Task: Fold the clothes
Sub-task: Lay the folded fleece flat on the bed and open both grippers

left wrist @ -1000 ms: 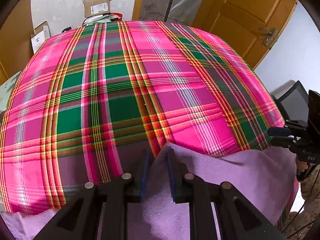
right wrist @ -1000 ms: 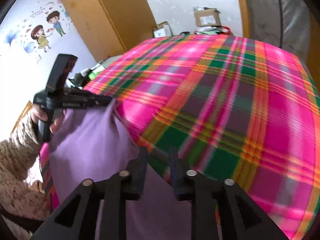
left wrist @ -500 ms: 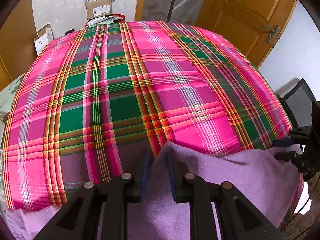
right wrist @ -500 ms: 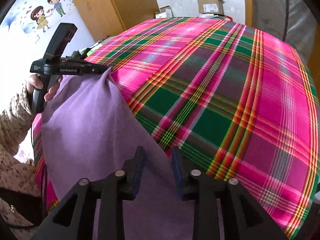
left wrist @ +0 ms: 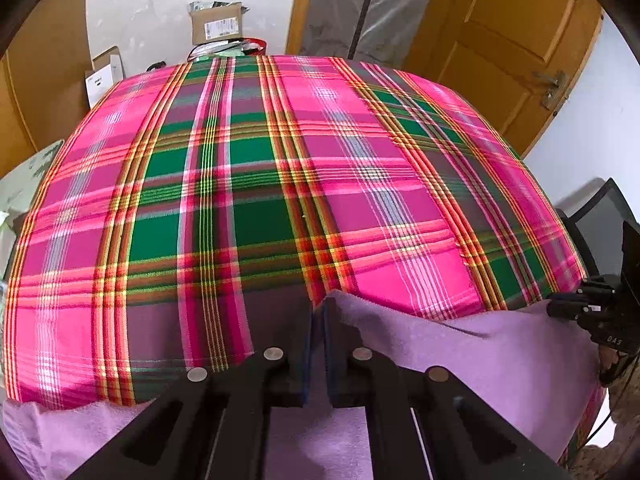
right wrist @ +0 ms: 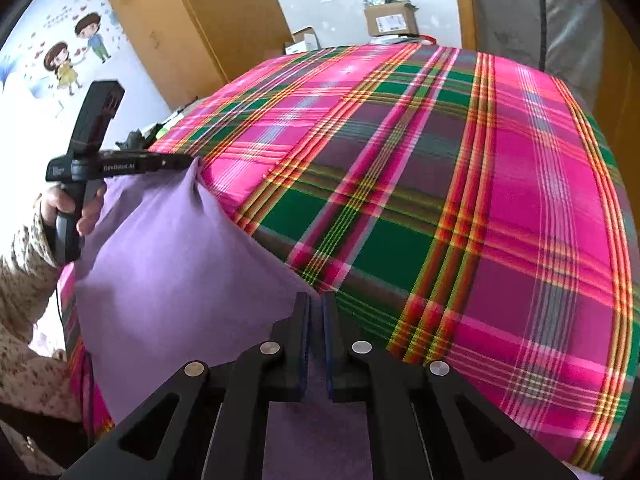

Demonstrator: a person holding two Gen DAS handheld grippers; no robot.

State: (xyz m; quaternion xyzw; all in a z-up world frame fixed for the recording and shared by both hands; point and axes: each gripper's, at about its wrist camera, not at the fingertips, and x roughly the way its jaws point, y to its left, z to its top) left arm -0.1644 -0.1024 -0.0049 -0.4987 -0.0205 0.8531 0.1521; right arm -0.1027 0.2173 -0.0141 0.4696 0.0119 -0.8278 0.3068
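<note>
Plaid bedspread (left wrist: 280,184) stretches ahead of both sets of fingers; my left fingers (left wrist: 317,320) and right fingers (right wrist: 316,312) are each clamped on the top edge of the purple garment (right wrist: 172,264), held spread between them, unfolded, every crease yet to make

Purple garment (right wrist: 180,280) lower part cut off by frame edge.

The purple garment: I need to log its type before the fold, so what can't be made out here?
- Purple garment: its lower part, right wrist view, cut off by the frame edge and right claw.
- Its near edge, left wrist view, hidden behind left claw.
- Garment type: cannot tell.
</note>
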